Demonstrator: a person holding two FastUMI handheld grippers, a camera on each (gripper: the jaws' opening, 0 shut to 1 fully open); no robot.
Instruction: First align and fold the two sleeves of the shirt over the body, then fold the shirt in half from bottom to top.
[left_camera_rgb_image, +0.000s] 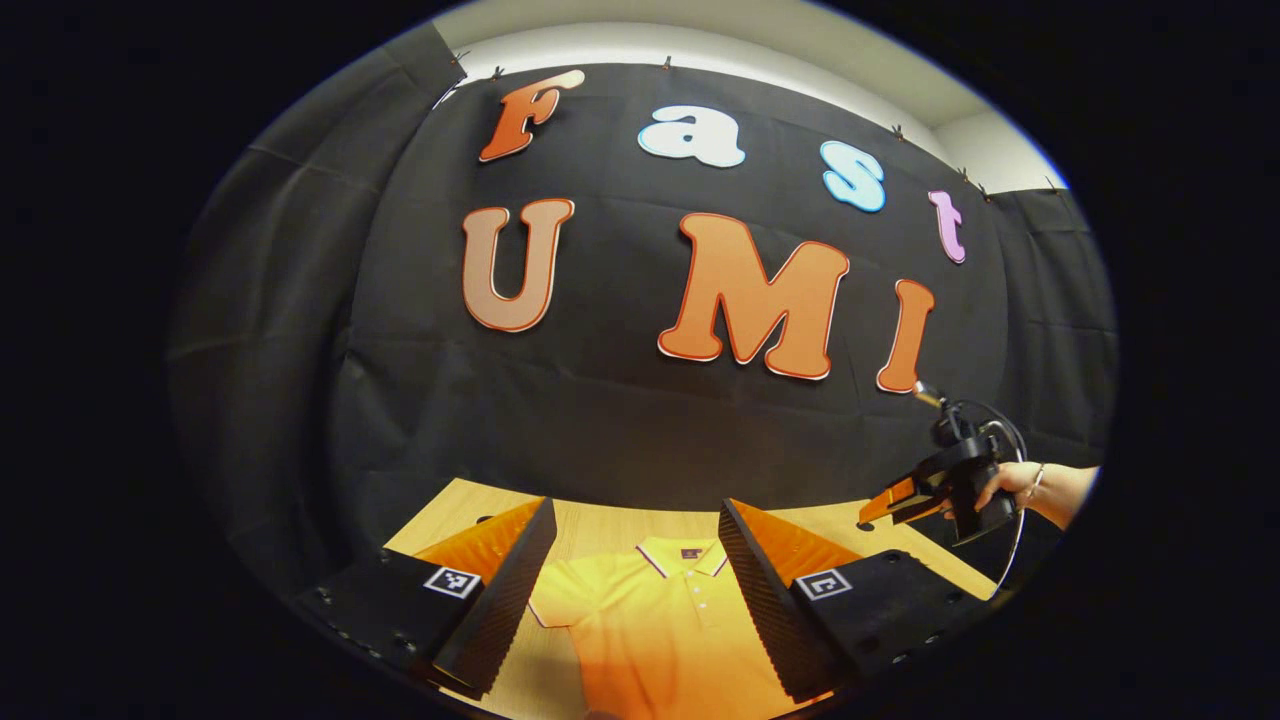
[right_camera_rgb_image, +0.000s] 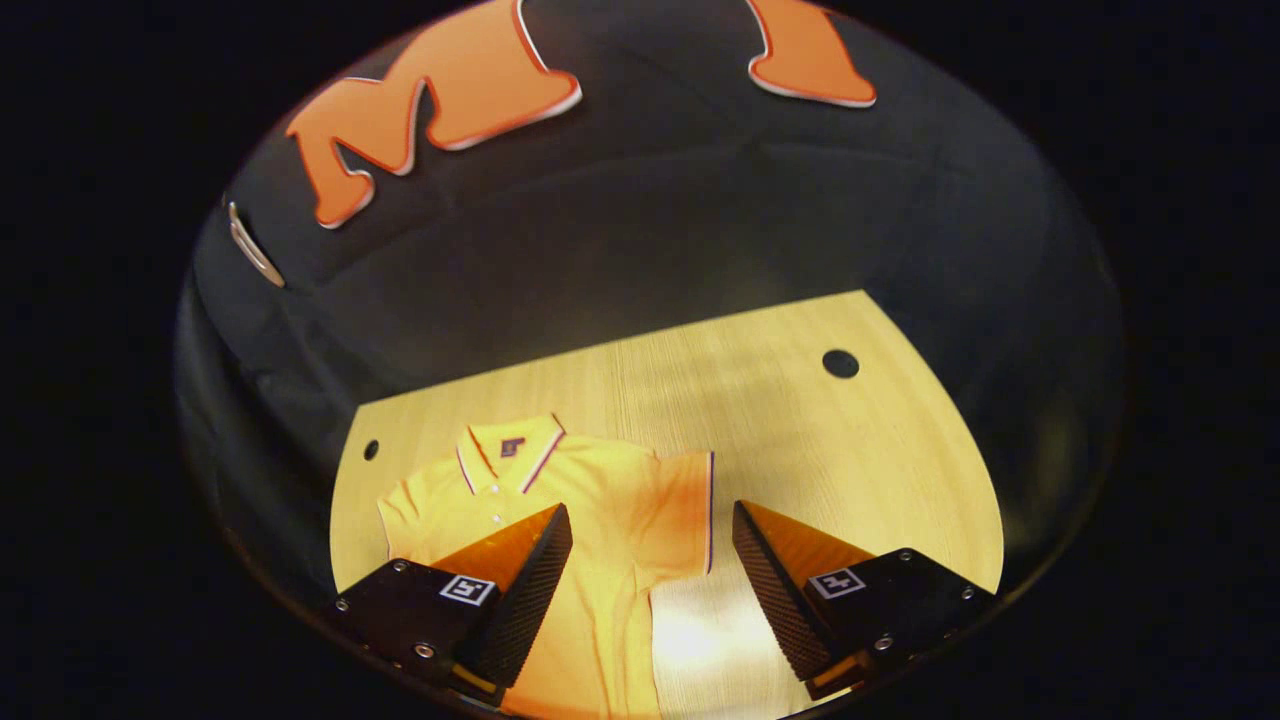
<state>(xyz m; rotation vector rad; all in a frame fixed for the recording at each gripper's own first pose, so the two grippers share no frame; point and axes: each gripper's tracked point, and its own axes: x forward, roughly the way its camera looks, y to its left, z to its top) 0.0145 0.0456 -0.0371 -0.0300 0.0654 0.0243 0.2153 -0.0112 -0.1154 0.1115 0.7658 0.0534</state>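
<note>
Shirt: a yellow polo shirt (right_camera_rgb_image: 590, 500) lies flat, collar toward the booth wall, on the wooden bench (right_camera_rgb_image: 850, 450), both short sleeves spread out, apparently unfolded.
Left gripper (left_camera_rgb_image: 637, 570): poised above the collar, jaws wide and empty, seemingly lining up on the shirt's middle.
Right gripper (right_camera_rgb_image: 650, 560): jaws wide, nothing held, hanging over the sleeve (right_camera_rgb_image: 685, 510) near its trimmed edge, likely the first fold's pick-up point.
Hand (left_camera_rgb_image: 1010, 485): holds the other gripper at the bench's side.
Stage: folding judged not yet begun.
</note>
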